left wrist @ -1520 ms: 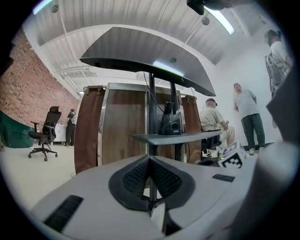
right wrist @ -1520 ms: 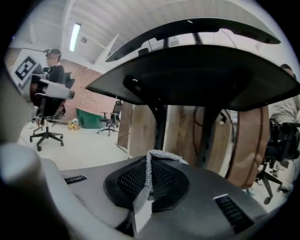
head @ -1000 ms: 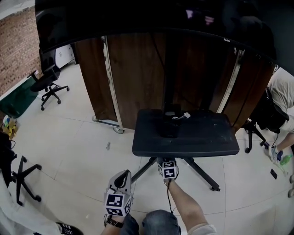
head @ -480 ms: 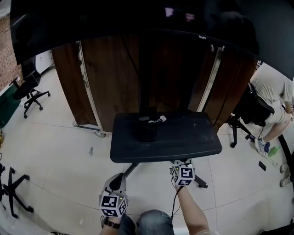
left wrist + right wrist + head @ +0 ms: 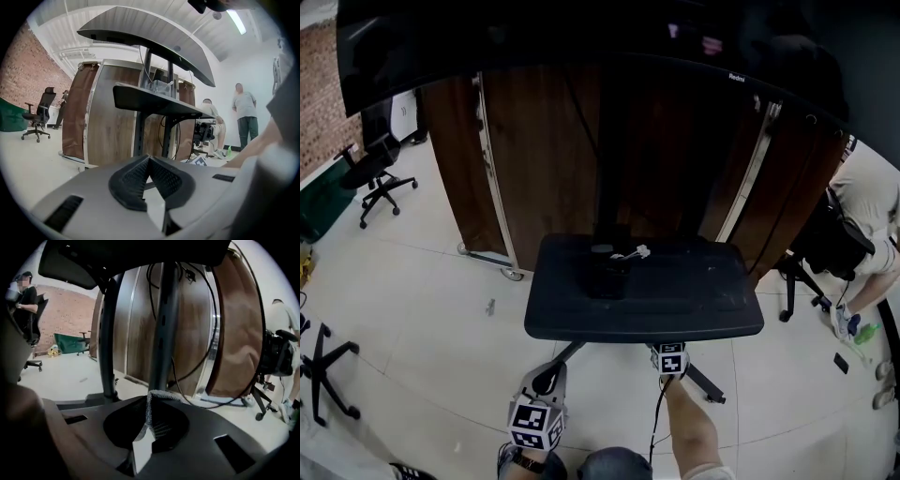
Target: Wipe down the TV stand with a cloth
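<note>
The TV stand's black shelf (image 5: pixel 684 305) sits under a big dark screen (image 5: pixel 534 37), on a post with splayed legs. My right gripper (image 5: pixel 668 350) is low at the shelf's front edge, its tips tucked below it. In the right gripper view the right gripper (image 5: pixel 148 420) is shut on a thin edge of grey cloth (image 5: pixel 155 395), with the stand's post (image 5: pixel 164 324) straight ahead. My left gripper (image 5: pixel 547 378) hangs lower left of the shelf. The left gripper (image 5: pixel 149 164) is shut with nothing in it, and the shelf (image 5: pixel 154 101) shows above it.
A small black box (image 5: pixel 607 277) and a white cable (image 5: pixel 634 252) lie on the shelf. Brown wooden panels on casters (image 5: pixel 534 159) stand behind. Office chairs (image 5: pixel 375 173) are at the left. A seated person (image 5: pixel 872 216) is at the right, and another stands nearby (image 5: pixel 245 115).
My right gripper has sunk and moved forward under the shelf's front edge. The left gripper has stayed about where it was. The head view has swung slightly.
</note>
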